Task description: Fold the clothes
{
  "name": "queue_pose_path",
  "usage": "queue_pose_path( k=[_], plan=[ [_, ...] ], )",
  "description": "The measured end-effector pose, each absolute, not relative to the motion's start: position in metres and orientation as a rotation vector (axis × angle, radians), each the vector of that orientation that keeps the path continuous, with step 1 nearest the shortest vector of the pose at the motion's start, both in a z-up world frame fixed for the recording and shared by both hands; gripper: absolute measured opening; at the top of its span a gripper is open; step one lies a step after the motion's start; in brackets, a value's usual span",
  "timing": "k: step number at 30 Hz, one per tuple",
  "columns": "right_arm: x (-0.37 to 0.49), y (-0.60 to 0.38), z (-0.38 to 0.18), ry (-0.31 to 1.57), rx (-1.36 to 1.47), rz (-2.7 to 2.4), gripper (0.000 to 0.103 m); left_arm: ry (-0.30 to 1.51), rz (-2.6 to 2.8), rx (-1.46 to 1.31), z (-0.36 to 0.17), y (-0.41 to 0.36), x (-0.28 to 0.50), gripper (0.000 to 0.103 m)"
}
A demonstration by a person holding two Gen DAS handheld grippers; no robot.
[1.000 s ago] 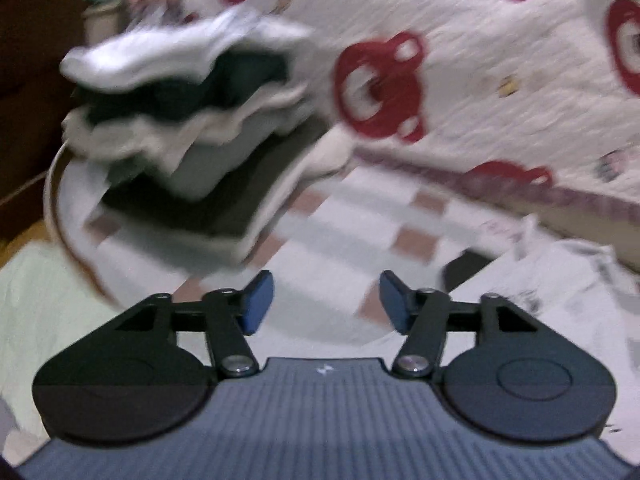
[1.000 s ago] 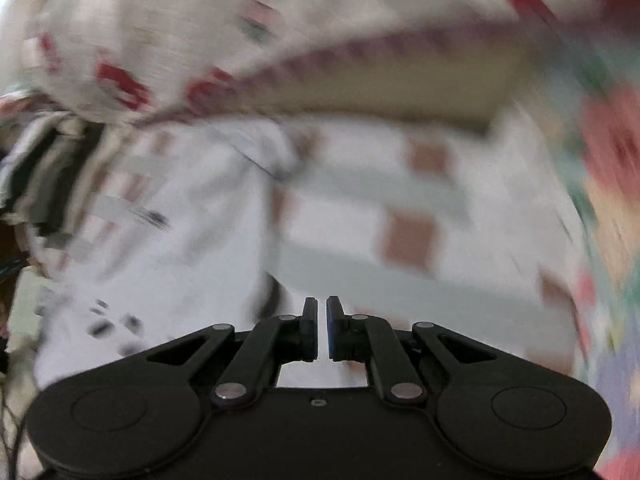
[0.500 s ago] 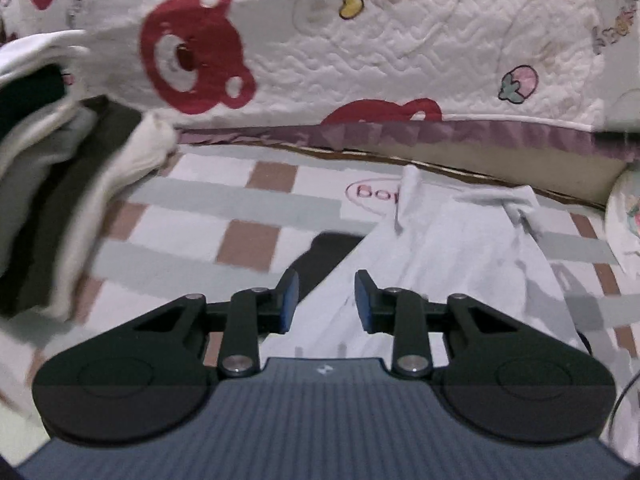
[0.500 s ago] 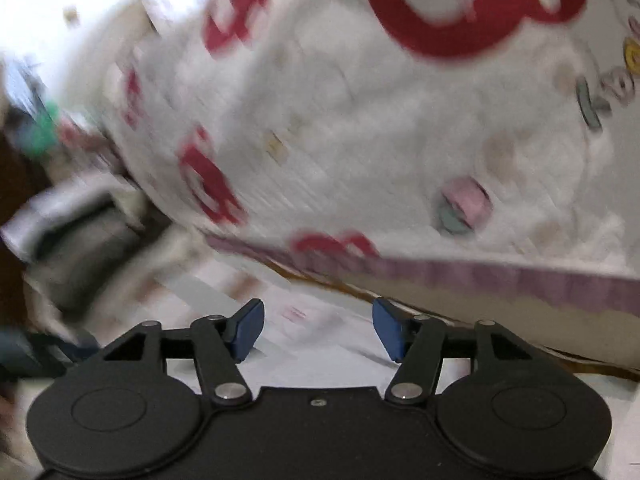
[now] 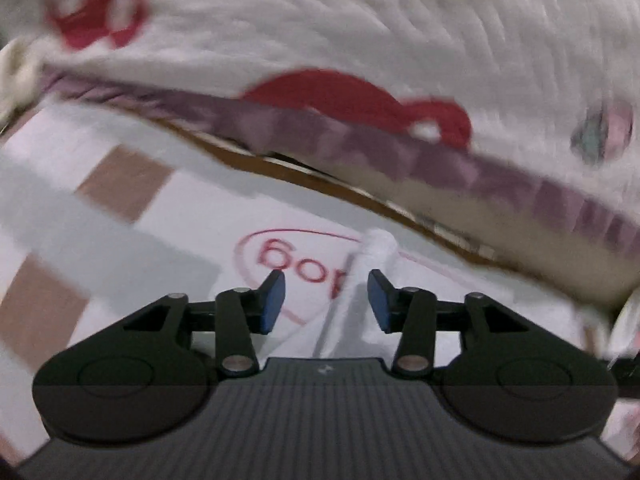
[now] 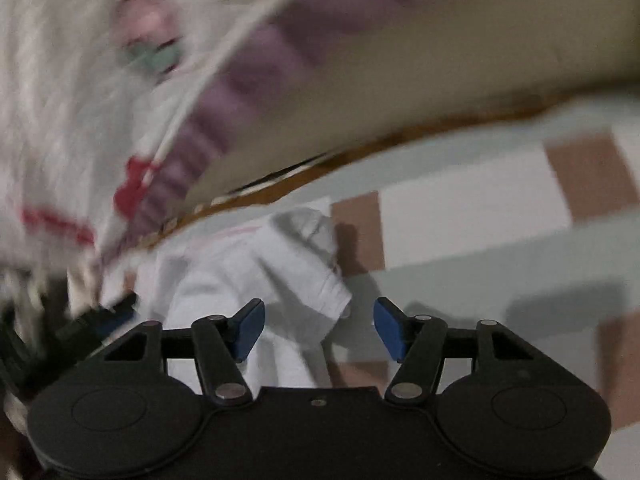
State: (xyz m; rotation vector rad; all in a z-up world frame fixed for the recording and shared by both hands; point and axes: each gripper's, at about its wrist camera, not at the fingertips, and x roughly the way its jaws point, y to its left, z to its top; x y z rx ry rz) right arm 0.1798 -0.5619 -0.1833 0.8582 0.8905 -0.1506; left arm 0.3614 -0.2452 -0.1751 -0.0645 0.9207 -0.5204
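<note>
A white garment lies on the checked bed sheet. In the left wrist view a thin folded corner of the garment [image 5: 362, 280] stands between the blue pads of my left gripper [image 5: 326, 300], which is open with its jaws apart around it. In the right wrist view a crumpled sleeve of the garment [image 6: 296, 268] lies just ahead of my right gripper [image 6: 319, 328], which is open wide and low over the cloth. Both views are blurred by motion.
A white quilt with red bears [image 5: 360, 32] and a purple border [image 5: 400, 148] hangs over the sheet's far side; it also shows in the right wrist view [image 6: 80, 100]. The checked sheet [image 6: 480, 208] stretches right. A red oval logo [image 5: 288, 260] is printed on the sheet.
Both grippers have dropped close to the garment's far edge. My left jaws have opened wider around the folded corner. The stack of folded clothes has left the left wrist view.
</note>
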Motion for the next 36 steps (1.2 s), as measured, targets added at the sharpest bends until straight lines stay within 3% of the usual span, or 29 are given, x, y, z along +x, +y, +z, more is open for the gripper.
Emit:
queue_pose_path(
  k=[4,7,9,10,12,14,15,23,27,30,36],
  plan=[
    [0.172,-0.559,-0.187,0.862,0.853,-0.142,0.066,0.920,-0.632,0.183,-0.190,-0.282,0.355,0.051],
    [0.176,-0.558,-0.188,0.858,0.838,-0.116,0.066,0.915,-0.625,0.185,-0.196,-0.283,0.353,0.049],
    [0.181,-0.558,-0.190,0.855,0.851,-0.094,0.066,0.924,-0.668,0.105,-0.193,-0.275,0.355,0.001],
    [0.183,-0.558,-0.190,0.854,0.858,-0.083,0.066,0.909,-0.687,0.061,-0.188,-0.269,0.355,0.001],
    [0.188,-0.558,-0.192,0.851,0.871,-0.061,0.050,0.843,-0.695,0.007,-0.172,-0.257,0.351,0.001],
    [0.190,-0.556,-0.189,0.846,0.874,-0.040,0.014,0.777,-0.684,0.017,-0.151,-0.247,0.342,0.001],
    [0.189,-0.555,-0.184,0.835,0.868,-0.025,0.009,0.744,-0.679,0.022,-0.140,-0.243,0.338,0.001],
    [0.188,-0.541,-0.140,0.811,0.603,0.007,0.006,0.497,-0.597,0.056,-0.068,-0.174,0.252,0.001],
    [0.170,-0.536,-0.127,0.940,0.569,0.058,0.005,0.567,-0.656,0.014,-0.076,-0.131,0.185,0.001],
    [0.150,-0.526,-0.115,1.053,0.561,0.033,0.005,0.622,-0.663,0.138,-0.094,-0.113,0.135,0.001],
    [0.126,-0.489,-0.065,0.943,0.437,-0.022,0.005,0.730,-0.588,0.227,-0.132,-0.102,0.091,0.001]
  ],
)
